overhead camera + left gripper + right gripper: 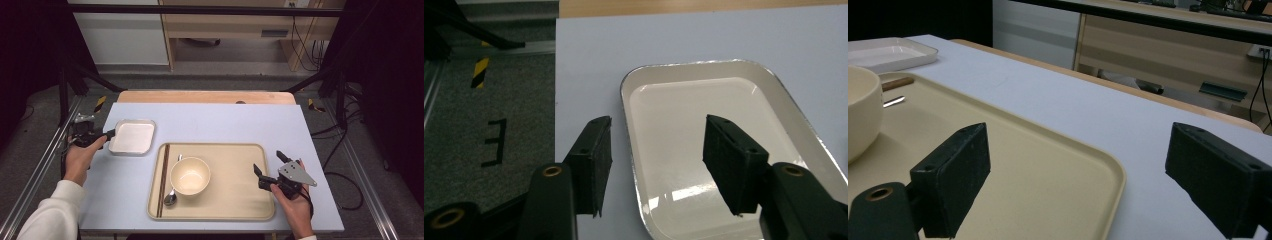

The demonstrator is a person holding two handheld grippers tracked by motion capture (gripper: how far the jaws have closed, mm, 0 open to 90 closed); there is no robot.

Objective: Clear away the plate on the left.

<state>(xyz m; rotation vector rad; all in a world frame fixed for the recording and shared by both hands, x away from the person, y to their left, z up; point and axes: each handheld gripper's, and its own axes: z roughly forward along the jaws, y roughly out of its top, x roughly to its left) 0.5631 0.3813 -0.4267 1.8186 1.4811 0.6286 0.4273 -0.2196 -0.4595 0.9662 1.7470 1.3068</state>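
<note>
A white rectangular dish (132, 136) (694, 95) lies empty at the table's left. My left gripper (111, 133) (659, 122) is open astride its left rim, one jaw outside over the table and one over the dish's inside. A beige tray (230, 200) (1048, 165) holds a cream bowl (190, 175) (860, 110), brown chopsticks (163, 180) (897, 83) and a metal spoon (171, 195) (894, 102). My right gripper (268, 161) (1080, 135) is open over the tray's right edge, nothing between its jaws.
A pale blue mat (225, 125) covers the table, with a wooden strip (205, 96) along the far edge. The table's left edge drops to grey floor (489, 100) right beside the left gripper. Black frame rails (45, 160) run along both sides.
</note>
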